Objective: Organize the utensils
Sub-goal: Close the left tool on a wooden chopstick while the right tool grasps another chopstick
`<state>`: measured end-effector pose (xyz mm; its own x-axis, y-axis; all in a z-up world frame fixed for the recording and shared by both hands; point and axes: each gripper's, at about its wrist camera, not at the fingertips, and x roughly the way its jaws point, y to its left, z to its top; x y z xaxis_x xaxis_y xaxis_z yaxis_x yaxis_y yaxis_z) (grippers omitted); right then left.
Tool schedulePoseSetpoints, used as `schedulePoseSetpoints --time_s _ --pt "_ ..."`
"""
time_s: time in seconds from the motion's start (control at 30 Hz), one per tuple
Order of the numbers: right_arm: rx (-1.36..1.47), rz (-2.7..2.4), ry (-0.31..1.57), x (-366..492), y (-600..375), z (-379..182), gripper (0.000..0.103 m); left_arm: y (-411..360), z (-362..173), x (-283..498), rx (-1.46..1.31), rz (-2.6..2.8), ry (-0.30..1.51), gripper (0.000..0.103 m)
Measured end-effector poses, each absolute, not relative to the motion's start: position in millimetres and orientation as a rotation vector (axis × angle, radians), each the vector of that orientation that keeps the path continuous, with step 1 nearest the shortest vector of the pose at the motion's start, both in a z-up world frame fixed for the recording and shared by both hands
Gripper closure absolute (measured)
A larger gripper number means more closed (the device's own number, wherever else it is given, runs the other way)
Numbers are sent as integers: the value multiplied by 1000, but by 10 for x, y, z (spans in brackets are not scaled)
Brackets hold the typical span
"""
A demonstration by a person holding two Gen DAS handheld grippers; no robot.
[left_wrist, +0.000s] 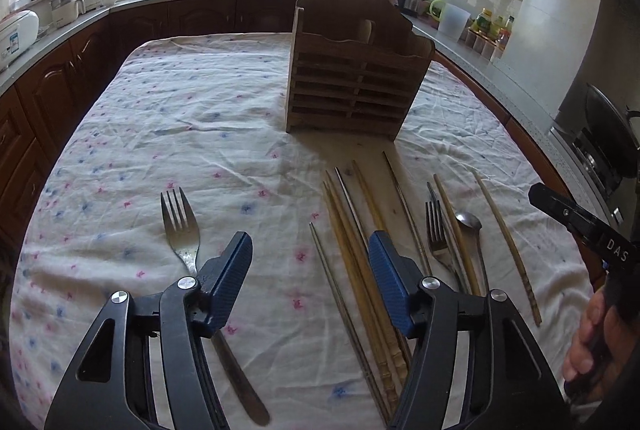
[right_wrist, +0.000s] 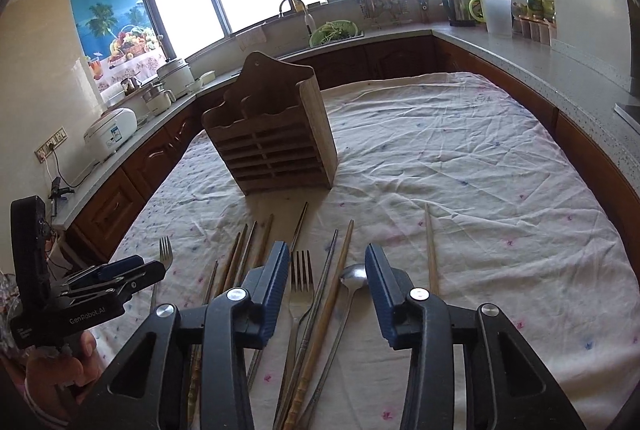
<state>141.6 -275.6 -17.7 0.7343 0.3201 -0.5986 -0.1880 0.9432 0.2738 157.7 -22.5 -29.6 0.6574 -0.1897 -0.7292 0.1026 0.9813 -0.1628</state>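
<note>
A wooden utensil holder [left_wrist: 352, 77] [right_wrist: 276, 145] stands upright mid-table. A lone fork [left_wrist: 180, 230] [right_wrist: 165, 254] lies to the left, its handle passing under the left finger of my left gripper [left_wrist: 310, 246]. That gripper hovers open over the cloth, with a bundle of chopsticks [left_wrist: 352, 230] by its right finger. My right gripper [right_wrist: 327, 258] is open above a second fork [right_wrist: 302, 282], two chopsticks and a spoon [right_wrist: 354, 276]. Nothing is pressed between either pair of pads. A single chopstick [right_wrist: 431, 250] lies further right.
A flowered cloth [left_wrist: 160, 117] covers the table. Dark cabinets and grey counters run along three sides, carrying a rice cooker [right_wrist: 110, 133], a sink with a green colander [right_wrist: 334, 29] and a kettle. A wok [left_wrist: 612, 133] sits at the right. A hand [left_wrist: 588, 342] holds each gripper.
</note>
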Motion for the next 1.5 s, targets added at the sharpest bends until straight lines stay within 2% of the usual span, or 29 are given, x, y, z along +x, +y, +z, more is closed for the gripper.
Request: schedulePoseSetpoints --time_s 0.1,0.23,0.33,0.5,0.57,0.7,0.93,1.13,1.27,1.33,1.5 --pt "205 282 737 1612 -2754 -248 70 -259 -367 1785 -119 -189 881 50" --pt "187 274 791 1880 -2757 -350 72 -323 -441 2030 -106 -206 920 57" --pt "175 268 831 2051 -2753 -439 75 -372 -523 2183 -87 -212 961 67" --pt "181 272 883 2262 -2721 -596 79 -442 -677 2352 -66 -219 1011 73" --pt "179 275 898 2307 -2703 -657 81 -468 -736 2390 -57 -220 1029 79" --pt "170 283 928 2375 -2653 -747 85 -474 -745 2406 -39 -219 1029 85" --pt "135 303 970 2512 -2535 -868 91 -537 -757 2535 -16 -243 1067 85" --pt "86 293 964 2539 -2440 -866 91 -646 -768 2578 26 -237 1056 86" --pt "55 284 961 2561 -2373 -860 91 -695 -781 2578 49 -233 1034 93" --pt "46 281 950 2546 -2356 -864 97 -673 -783 2575 34 -235 1025 94" --pt "130 304 939 2507 -2430 -816 98 -587 -729 2543 -26 -253 1027 97"
